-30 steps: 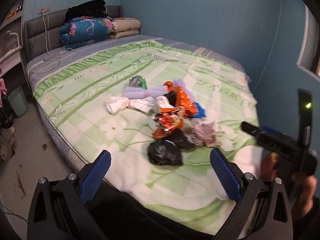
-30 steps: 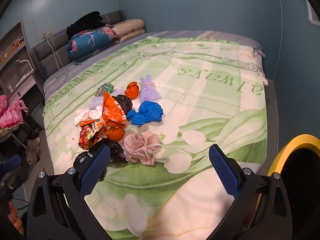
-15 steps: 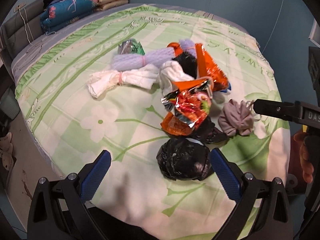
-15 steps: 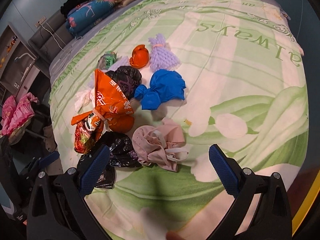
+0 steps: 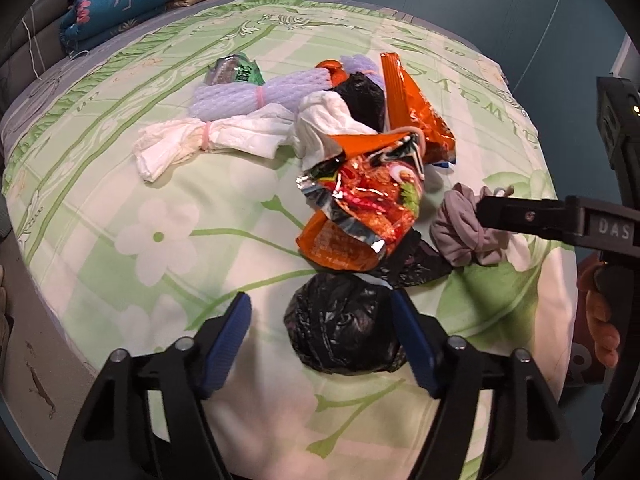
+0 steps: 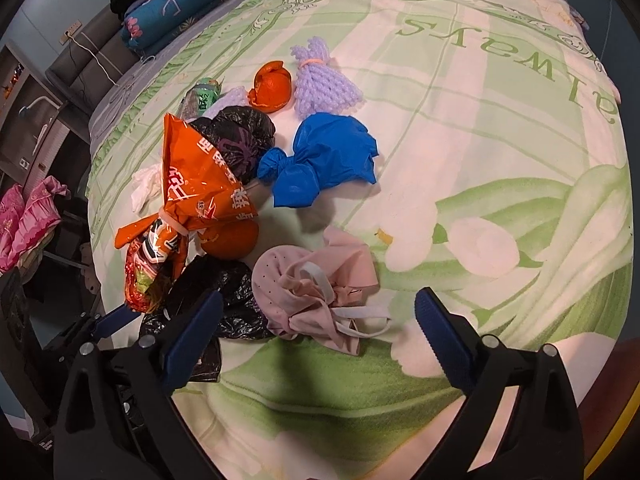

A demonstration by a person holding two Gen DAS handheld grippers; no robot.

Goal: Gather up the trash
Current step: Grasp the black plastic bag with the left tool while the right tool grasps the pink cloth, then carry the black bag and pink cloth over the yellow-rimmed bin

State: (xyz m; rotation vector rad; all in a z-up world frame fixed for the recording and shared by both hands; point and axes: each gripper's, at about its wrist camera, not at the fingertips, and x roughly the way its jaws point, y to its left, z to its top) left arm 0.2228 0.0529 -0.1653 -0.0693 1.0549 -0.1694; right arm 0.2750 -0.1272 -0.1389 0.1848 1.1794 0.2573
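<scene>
A pile of trash lies on the green floral bed sheet (image 5: 120,208). My left gripper (image 5: 322,338) is open, its blue pads either side of a crumpled black plastic bag (image 5: 340,324). Behind it lie a shiny orange snack wrapper (image 5: 360,216), an orange bag (image 5: 412,112) and a white tied bag (image 5: 208,140). My right gripper (image 6: 320,332) is open just in front of a pink cloth bundle (image 6: 316,284), which also shows in the left wrist view (image 5: 464,232). A blue bag (image 6: 324,160) and an orange bag (image 6: 200,184) lie beyond it.
A purple foam net (image 6: 320,84), an orange peel (image 6: 272,88) and a green can (image 6: 202,98) lie farther back. Folded quilts (image 5: 132,4) are stacked at the headboard. A shelf (image 6: 28,128) and pink cloth (image 6: 28,216) stand left of the bed. A yellow rim (image 6: 624,428) is at right.
Both grippers have moved forward and down toward the pile. The left one now has the black bag between its open pads. The right one has come close to the pink bundle.
</scene>
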